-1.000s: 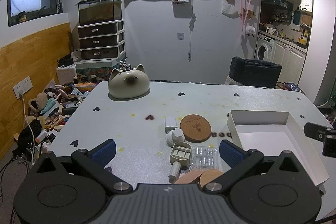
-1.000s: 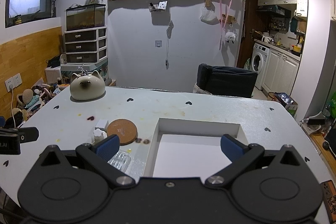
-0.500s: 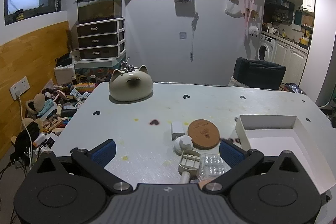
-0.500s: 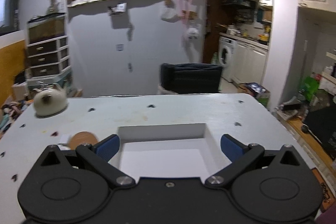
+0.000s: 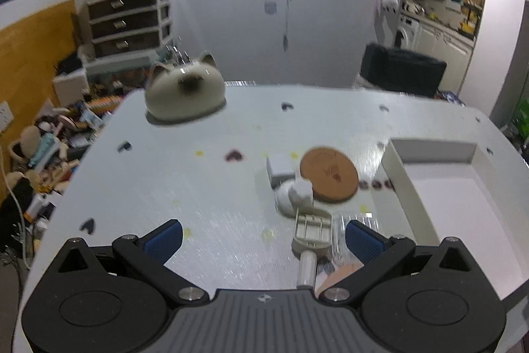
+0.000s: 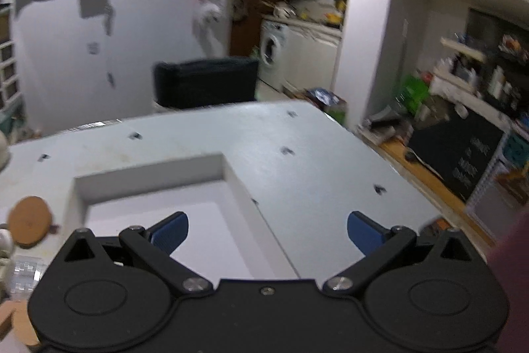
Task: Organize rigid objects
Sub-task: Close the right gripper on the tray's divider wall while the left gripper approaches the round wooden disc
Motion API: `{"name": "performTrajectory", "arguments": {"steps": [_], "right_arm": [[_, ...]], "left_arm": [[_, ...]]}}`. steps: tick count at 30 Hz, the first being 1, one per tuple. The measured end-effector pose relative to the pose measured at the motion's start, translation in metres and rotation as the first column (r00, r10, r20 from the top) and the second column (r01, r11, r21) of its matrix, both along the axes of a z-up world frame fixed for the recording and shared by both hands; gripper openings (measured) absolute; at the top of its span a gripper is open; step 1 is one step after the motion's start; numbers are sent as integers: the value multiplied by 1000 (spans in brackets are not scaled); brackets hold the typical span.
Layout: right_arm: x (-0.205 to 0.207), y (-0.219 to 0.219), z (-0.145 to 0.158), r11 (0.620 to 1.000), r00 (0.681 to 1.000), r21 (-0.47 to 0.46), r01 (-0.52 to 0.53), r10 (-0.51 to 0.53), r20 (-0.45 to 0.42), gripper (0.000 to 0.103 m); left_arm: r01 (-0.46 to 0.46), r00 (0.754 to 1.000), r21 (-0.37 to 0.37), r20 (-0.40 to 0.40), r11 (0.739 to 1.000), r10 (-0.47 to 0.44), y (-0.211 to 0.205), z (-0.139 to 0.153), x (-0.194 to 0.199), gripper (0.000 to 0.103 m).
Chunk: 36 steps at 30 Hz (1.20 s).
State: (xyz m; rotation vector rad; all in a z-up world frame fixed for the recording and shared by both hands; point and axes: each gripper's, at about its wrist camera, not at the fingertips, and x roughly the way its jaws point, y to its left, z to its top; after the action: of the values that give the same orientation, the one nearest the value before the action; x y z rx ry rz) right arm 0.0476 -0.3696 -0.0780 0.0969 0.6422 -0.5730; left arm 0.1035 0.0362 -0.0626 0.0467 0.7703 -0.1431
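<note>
Claws both spread wide and empty, left claw [image 5: 263,237] over table clutter, right claw [image 6: 267,229] above white box [image 6: 148,174].

Matt cork coaster [image 5: 329,174], glossy ceramic cat [image 5: 185,93], brushed-sheen tabletop [image 5: 211,187].

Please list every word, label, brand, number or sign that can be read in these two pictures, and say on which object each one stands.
None reads with certainty.
Dark print on the tabletop, beside the white tray: partly hidden, perhaps "ead", blurred.
Stamp on the round cork coaster: too blurred to read.
White writing on the black board at the right: too blurred to read.
</note>
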Motion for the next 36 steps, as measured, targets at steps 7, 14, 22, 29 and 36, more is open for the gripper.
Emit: {"name": "performTrajectory", "arguments": {"steps": [7, 14, 22, 29, 36], "right_arm": [[8, -37, -28, 997, 995, 68, -23, 29, -99, 91], [27, -61, -59, 981, 968, 138, -137, 162, -193, 66], [49, -71, -82, 929, 900, 198, -312, 356, -252, 25], [60, -81, -89, 908, 876, 233, -349, 404, -264, 9], [70, -90, -97, 892, 845, 292, -346, 431, -317, 6]], "left_arm": [[28, 993, -45, -113, 999, -33, -18, -29, 3, 103], [10, 978, -81, -206, 997, -26, -59, -50, -10, 103], [-98, 957, -63, -279, 993, 77, -85, -79, -17, 103], [-138, 950, -46, -289, 989, 119, -99, -100, -24, 103], [-170, 944, -43, -293, 984, 151, -110, -114, -30, 103]]}}
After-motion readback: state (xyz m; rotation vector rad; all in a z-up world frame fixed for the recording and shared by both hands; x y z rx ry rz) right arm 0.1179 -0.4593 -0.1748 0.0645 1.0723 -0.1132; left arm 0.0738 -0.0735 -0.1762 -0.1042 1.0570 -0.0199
